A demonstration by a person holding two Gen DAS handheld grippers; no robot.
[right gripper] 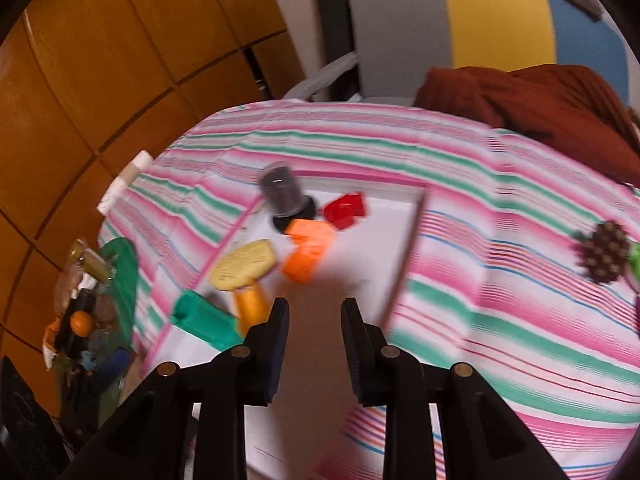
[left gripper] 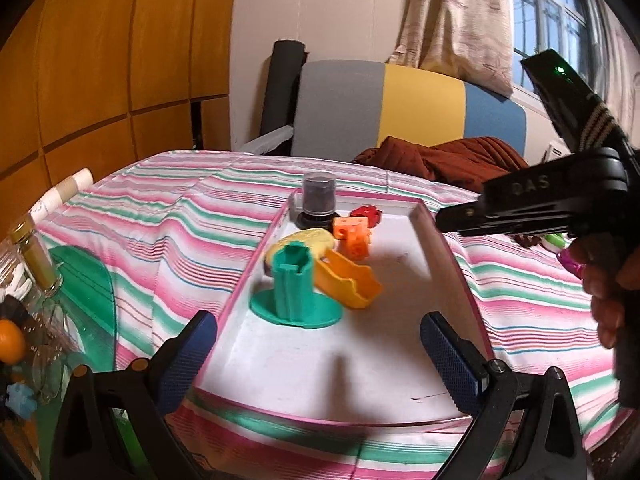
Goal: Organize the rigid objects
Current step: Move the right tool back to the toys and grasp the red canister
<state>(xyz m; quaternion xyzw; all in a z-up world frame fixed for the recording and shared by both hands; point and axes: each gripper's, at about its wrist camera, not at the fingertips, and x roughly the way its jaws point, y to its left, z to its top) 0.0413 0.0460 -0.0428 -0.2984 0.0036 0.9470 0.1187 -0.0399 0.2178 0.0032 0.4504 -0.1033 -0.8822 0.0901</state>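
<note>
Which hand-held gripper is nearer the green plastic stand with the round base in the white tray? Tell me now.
Left. The left hand-held gripper hangs open just in front of the green plastic stand. The right hand-held gripper, empty, hangs beside it, over the white tray.

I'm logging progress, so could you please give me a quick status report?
Left gripper open, empty, over white tray. Right gripper open, empty. Green stand, orange cube in tray. Pinecone outside on cloth.

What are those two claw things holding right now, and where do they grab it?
Nothing. The left gripper is open over the white tray, with only air between its fingers. The right gripper is also open and empty.
</note>
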